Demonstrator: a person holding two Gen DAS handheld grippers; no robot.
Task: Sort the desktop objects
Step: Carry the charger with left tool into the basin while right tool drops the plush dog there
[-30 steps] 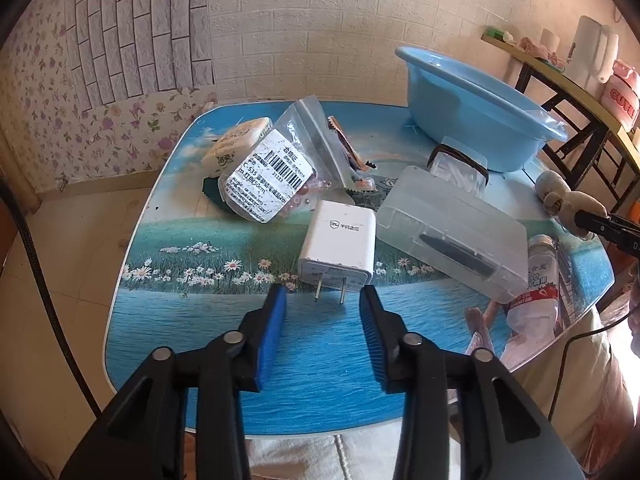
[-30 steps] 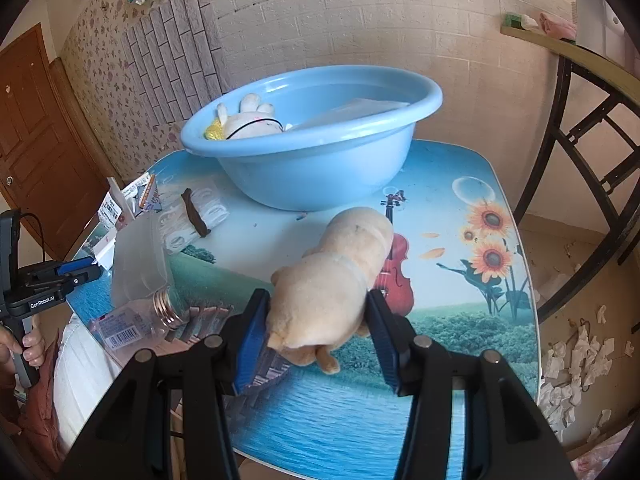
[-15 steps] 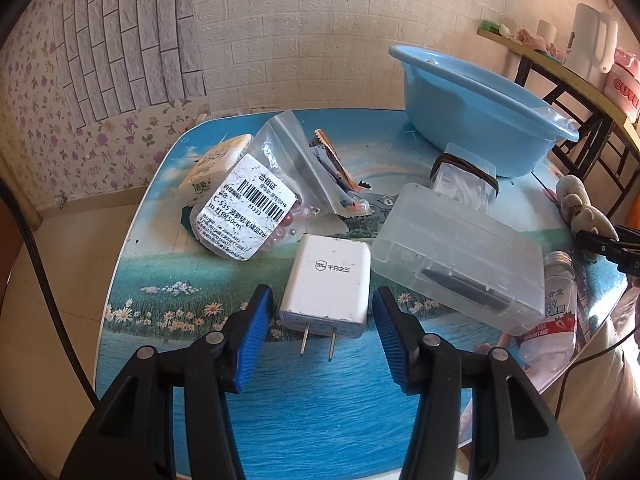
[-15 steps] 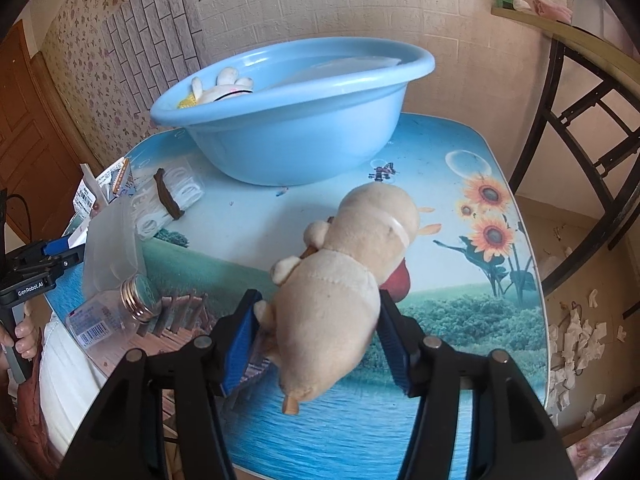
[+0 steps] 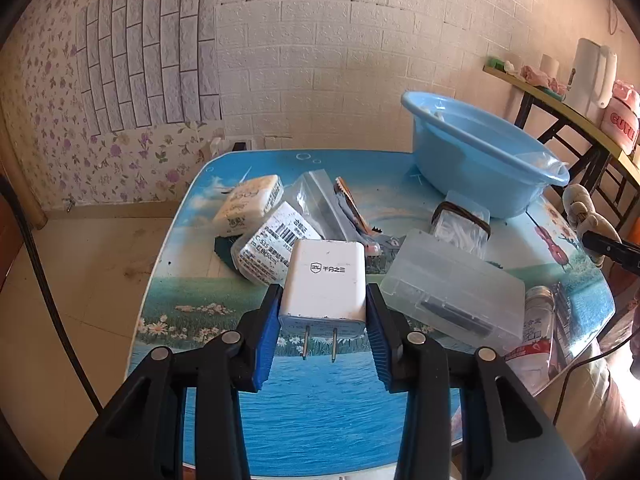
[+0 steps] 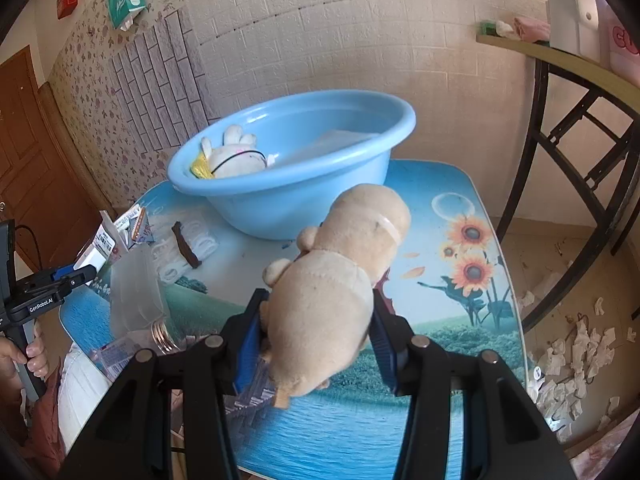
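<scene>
left tongs (image 5: 322, 322): my blue ribbed pads pinch the white charger (image 5: 325, 284) by its sides, prongs toward me.
right tongs (image 6: 318, 332): i hold the tan plush toy (image 6: 334, 290) clamped at its body.
basin (image 6: 280, 200): smooth blue plastic, just ahead of the toy, white plush (image 6: 236, 156) inside.
room: bare glossy table (image 5: 320, 400) under the left tongs; clear ribbed case (image 5: 452, 292) close to their right.
edge: table rim well right of the right tongs.

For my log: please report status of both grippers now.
Left gripper shut on white charger. Right gripper shut on plush toy. Blue basin ahead, path open.
</scene>
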